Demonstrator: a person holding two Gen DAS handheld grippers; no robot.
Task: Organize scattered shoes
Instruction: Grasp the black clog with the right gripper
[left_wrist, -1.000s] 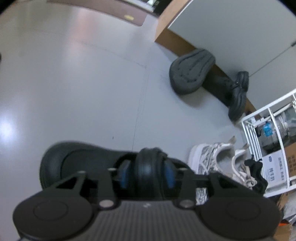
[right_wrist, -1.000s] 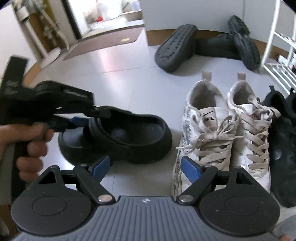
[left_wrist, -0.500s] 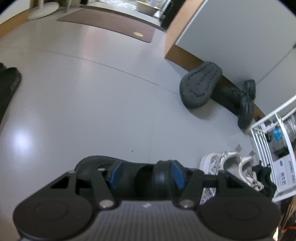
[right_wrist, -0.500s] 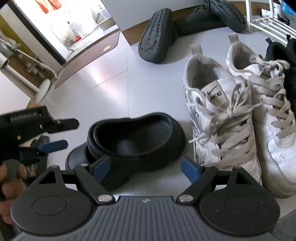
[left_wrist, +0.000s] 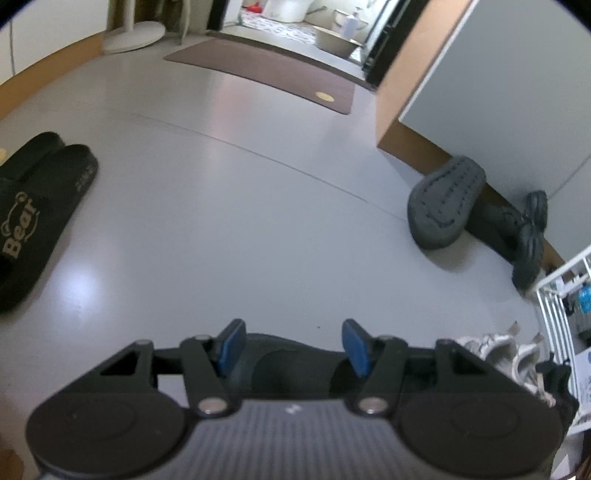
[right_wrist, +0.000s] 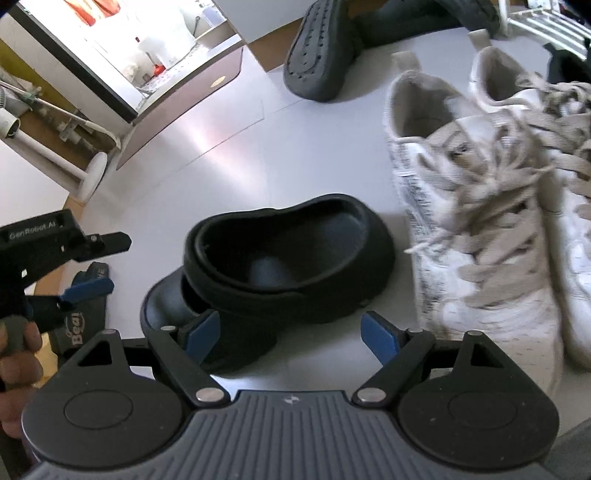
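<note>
Black foam clogs (right_wrist: 291, 258), one stacked askew on the other, look light and springy; pinch the upper rim. Right gripper (right_wrist: 286, 328) and left gripper (left_wrist: 291, 345) both gape empty

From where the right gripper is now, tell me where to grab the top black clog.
Grip the black clog at its near side wall, one finger inside the opening, one outside. It lies tilted on a second clog, opening up toward the right gripper, whose jaws stand open, so coming down from above and the near side looks easiest.
</note>
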